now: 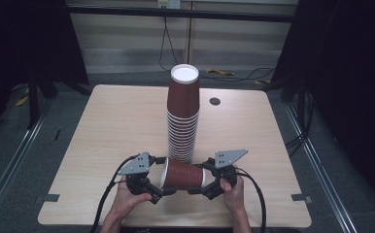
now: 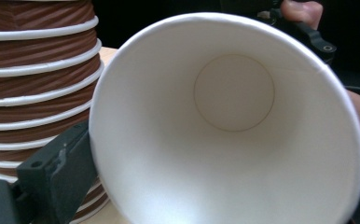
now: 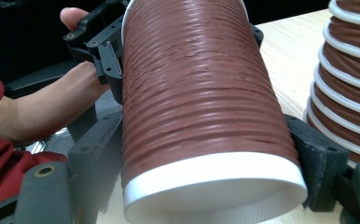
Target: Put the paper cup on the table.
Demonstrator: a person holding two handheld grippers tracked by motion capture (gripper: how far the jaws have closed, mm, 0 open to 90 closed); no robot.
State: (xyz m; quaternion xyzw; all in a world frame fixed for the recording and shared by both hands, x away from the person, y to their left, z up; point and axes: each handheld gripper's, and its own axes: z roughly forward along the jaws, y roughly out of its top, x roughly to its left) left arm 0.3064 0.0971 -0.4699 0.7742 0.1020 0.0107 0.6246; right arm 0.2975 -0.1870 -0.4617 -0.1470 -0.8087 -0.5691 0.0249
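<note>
Both my hands come in over the near edge of the table (image 1: 103, 121) in the high view, each with a gripper. Between them a brown paper cup (image 1: 183, 174) lies on its side, mouth toward my left gripper (image 1: 159, 187), base toward my right gripper (image 1: 200, 187). It sits near the middle of the near edge, just in front of the tall stack of cups (image 1: 182, 114), which stands upside down around the table's centre.

From the left gripper view I look straight into the cup's white inside (image 2: 225, 121). One black jaw stands just beside the rim at the lower left; the jaws are spread wide, and I cannot tell whether they press on the rim. The stack (image 2: 38, 84) rises at the left.

From the right gripper view the ribbed cup (image 3: 201, 102) lies between my two jaws, base end nearest, and both pads bear on its sides: the claw is holding the cup. The stack (image 3: 350, 79) stands at the right edge, on the tabletop.
</note>
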